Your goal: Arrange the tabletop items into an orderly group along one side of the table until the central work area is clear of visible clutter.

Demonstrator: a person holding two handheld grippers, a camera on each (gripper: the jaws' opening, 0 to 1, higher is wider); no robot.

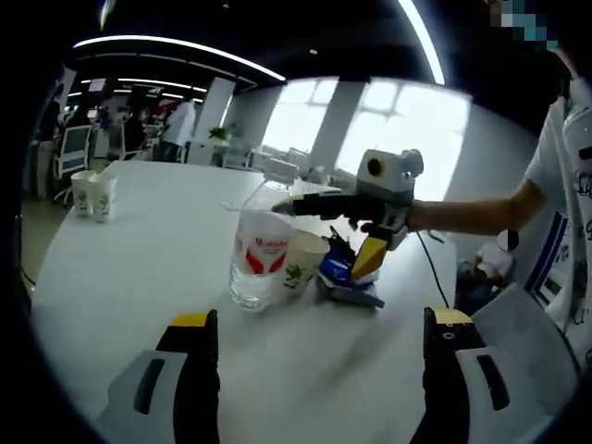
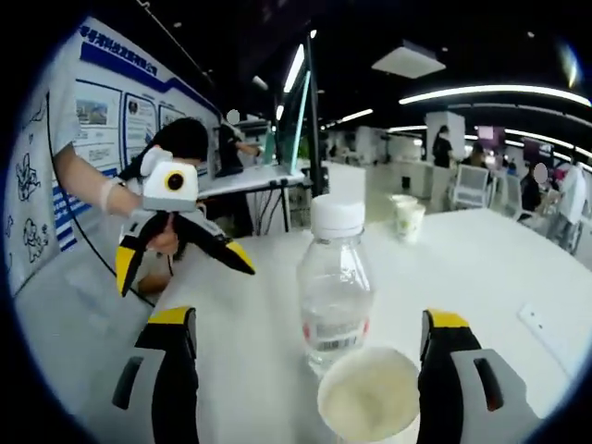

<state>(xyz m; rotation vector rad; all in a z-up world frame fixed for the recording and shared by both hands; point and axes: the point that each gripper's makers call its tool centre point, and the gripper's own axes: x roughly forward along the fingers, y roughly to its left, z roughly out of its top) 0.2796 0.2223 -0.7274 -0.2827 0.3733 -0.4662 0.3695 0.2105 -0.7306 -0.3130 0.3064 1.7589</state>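
In the left gripper view, the left hand-held gripper [image 1: 319, 347] has its jaws spread wide above bare white counter [image 1: 139, 277], holding nothing. Beyond it stand a bottle [image 1: 259, 245] and a cup [image 1: 302, 262] touching each other, with a blue packet [image 1: 344, 273] just right of the cup. Two cups [image 1: 93, 194] sit far left near the counter's edge.

The right gripper view looks from the opposite side: the right hand-held gripper [image 2: 310, 356] is also spread wide, the bottle [image 2: 335, 282] and cup [image 2: 370, 393] between its jaws, neither gripped. The packet is hidden here. Open counter lies right of the bottle.
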